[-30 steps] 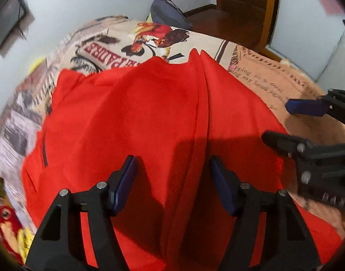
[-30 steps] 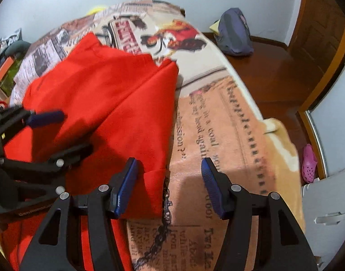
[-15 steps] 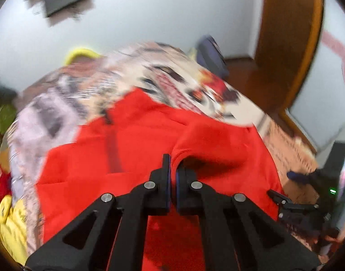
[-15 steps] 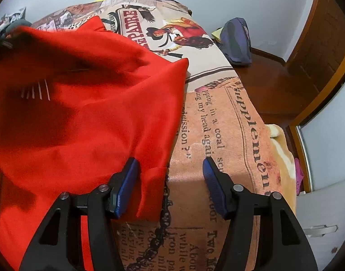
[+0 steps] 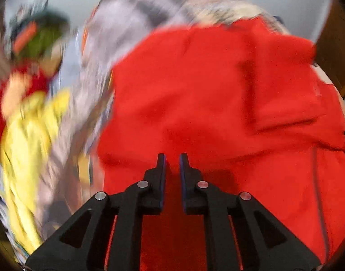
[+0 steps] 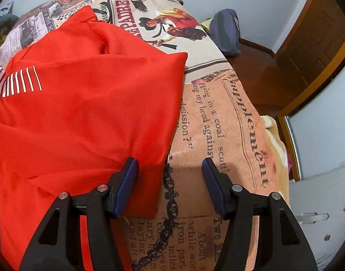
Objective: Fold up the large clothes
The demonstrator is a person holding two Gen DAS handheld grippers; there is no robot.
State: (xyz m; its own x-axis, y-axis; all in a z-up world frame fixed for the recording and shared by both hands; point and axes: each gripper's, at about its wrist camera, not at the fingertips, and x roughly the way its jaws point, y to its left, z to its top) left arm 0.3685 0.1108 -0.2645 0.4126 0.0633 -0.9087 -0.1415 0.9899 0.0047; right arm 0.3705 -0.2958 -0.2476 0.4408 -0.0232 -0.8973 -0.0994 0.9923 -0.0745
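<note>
Pale blue-white walls enclose the room, with a brown wooden door and polished dark wood floor at the right of the right wrist view. Most of both views is taken up by a bed under a printed bedspread bearing newspaper-style lettering, a chain motif and a figure in red. A dark blue bag sits on the floor beyond the bed's far edge. Blurred yellow and green items lie at the left of the left wrist view; their nature cannot be determined.

A large red garment lies on the bedspread, covering its left portion in the right wrist view, with a small patch of white stripes near its left edge. In the left wrist view, which is heavily motion-blurred, the same garment fills the centre and right.

Left gripper: jaws nearly together, a narrow gap between them and opening. It hangs over the red cloth; whether any fabric sits in the gap cannot be determined.

Right gripper: jaws spread about halfway, nothing pinched. Its left finger stands over the folded near corner of the garment, its right finger over bare bedspread, so the garment's right edge lies between them.
</note>
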